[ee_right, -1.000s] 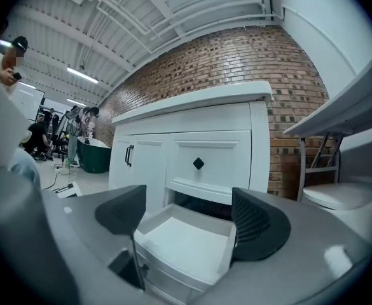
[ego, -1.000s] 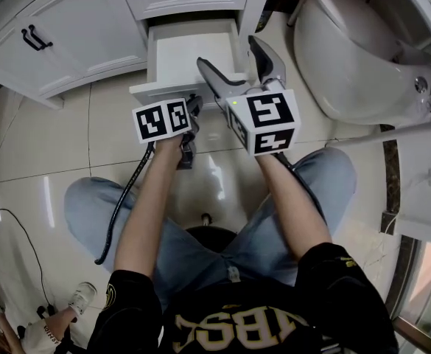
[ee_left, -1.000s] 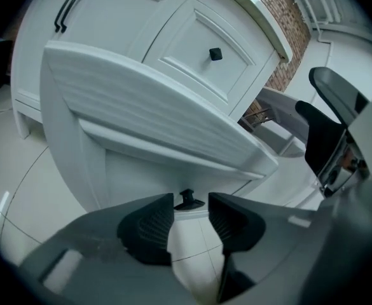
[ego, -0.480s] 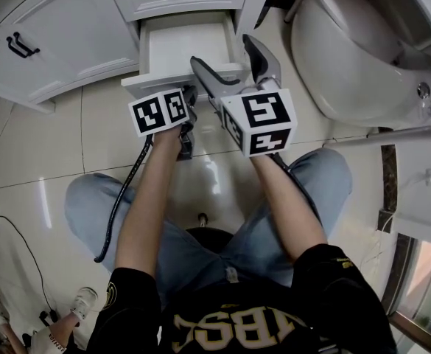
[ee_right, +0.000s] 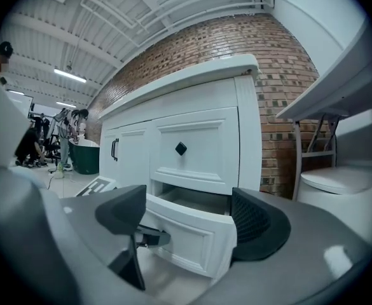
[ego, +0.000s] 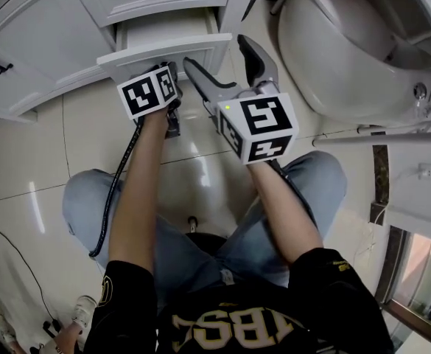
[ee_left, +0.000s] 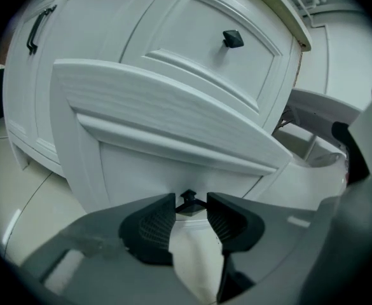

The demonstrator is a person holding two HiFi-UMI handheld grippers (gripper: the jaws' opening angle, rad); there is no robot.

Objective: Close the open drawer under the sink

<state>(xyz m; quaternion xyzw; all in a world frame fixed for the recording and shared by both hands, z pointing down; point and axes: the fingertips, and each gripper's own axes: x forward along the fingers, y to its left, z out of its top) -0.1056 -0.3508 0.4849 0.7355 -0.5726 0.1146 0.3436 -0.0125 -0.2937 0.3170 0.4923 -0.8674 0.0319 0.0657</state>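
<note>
Currently: left gripper (ee_left: pixel 191 212) is narrowed around the small black knob (ee_left: pixel 187 197) of the drawer (ee_left: pixel 173 126). The ribbed pads (ee_left: pixel 152 224) appear to touch it on both sides. Right gripper (ee_right: pixel 189 222) is spread wide and holds nothing; the drawer's corner shows beyond its gap, not in it.

Risks, as judged:
- The knob is small and faceted. A push that is not square to the drawer front could roll it out of the pads, and the jaw tips would then strike the painted panel.
- The drawer front looks tilted in the left gripper view (possibly lens distortion). If the box is skewed, pushing may bind it short of closed.
- In the head view the right gripper's open jaws sit just beside the right end of the drawer front. If they drift forward they could be caught between the front and the vanity frame (ego: pixel 233 6).
- Pushing hard over what looks like a short remaining gap would slam it.

Drawer, appearance: white, with a raised moulded border and a recessed centre panel (ee_right: pixel 186 243). The finish is matte and I see no marks. It is the lower of two drawers and is partly out. A strip of white interior (ego: pixel 172 29) shows behind the front, and I can see nothing in that strip. Task is not yet complete.

Beyond: upper drawer (ee_left: pixel 192 30), shut, with a matching black knob. To the right stands a white toilet (ego: pixel 340 50), well apart.
</note>
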